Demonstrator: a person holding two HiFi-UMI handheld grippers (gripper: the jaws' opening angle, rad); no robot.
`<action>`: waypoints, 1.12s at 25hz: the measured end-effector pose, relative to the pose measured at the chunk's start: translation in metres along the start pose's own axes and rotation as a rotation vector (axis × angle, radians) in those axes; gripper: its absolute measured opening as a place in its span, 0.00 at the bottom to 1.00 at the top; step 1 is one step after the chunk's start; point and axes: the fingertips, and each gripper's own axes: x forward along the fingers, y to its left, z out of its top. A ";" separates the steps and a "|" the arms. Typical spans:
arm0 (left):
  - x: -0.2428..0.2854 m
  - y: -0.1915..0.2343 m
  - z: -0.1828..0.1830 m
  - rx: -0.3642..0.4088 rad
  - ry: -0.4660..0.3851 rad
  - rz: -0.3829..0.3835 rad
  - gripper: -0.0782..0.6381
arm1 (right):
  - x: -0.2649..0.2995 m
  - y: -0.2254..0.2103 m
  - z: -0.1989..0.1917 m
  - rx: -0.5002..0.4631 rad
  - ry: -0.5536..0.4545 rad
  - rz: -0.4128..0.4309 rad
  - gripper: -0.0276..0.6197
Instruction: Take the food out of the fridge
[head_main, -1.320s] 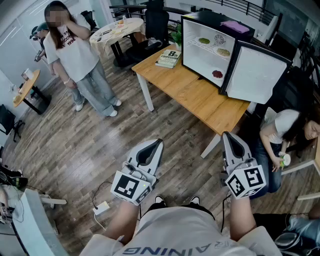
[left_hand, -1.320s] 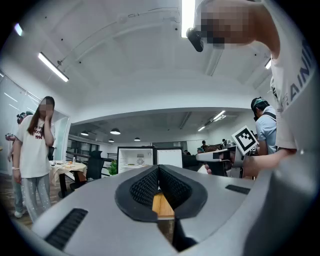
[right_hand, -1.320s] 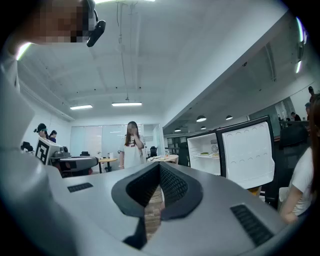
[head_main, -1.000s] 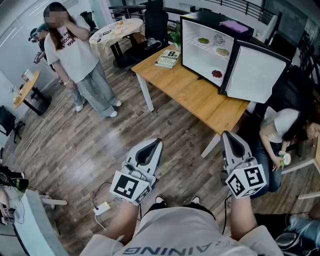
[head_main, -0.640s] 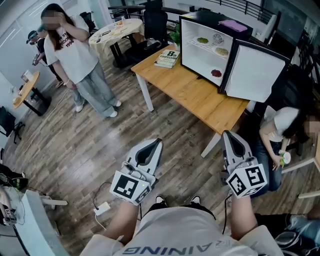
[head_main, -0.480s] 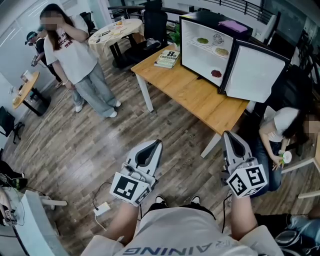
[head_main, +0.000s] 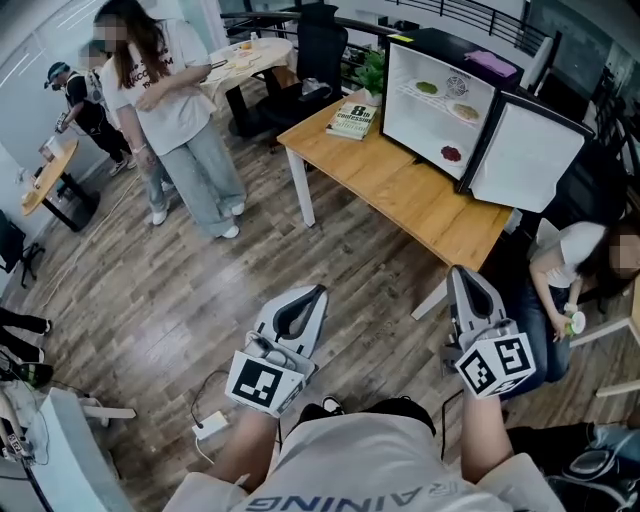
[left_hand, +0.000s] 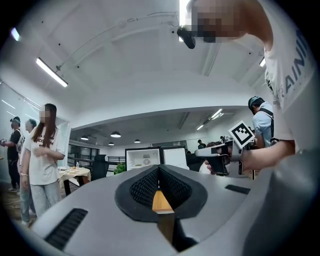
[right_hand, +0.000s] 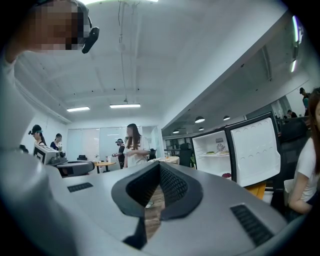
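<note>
wooden table (head_main: 410, 195), open fridge (head_main: 428, 122), book (head_main: 352, 118), plant (head_main: 372, 70)

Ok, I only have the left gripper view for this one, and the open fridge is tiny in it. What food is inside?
Observer: The head view shows green food and pale food on the shelf of the fridge, and dark red food on its floor.
Operator: Is the right gripper carrying anything?
Observer: No. The right gripper has its jaws together with nothing between them.
Operator: Anything else on the table?
Observer: A book lies on the table corner left of the fridge.
</note>
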 end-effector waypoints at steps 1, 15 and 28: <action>-0.003 0.006 -0.002 -0.002 0.000 -0.002 0.12 | 0.004 0.008 -0.003 -0.002 0.004 0.002 0.07; 0.019 0.067 -0.025 -0.054 0.015 -0.006 0.12 | 0.074 0.015 -0.021 0.003 0.043 0.016 0.07; 0.153 0.110 -0.031 -0.051 0.042 0.006 0.12 | 0.170 -0.095 -0.008 0.038 0.050 0.014 0.07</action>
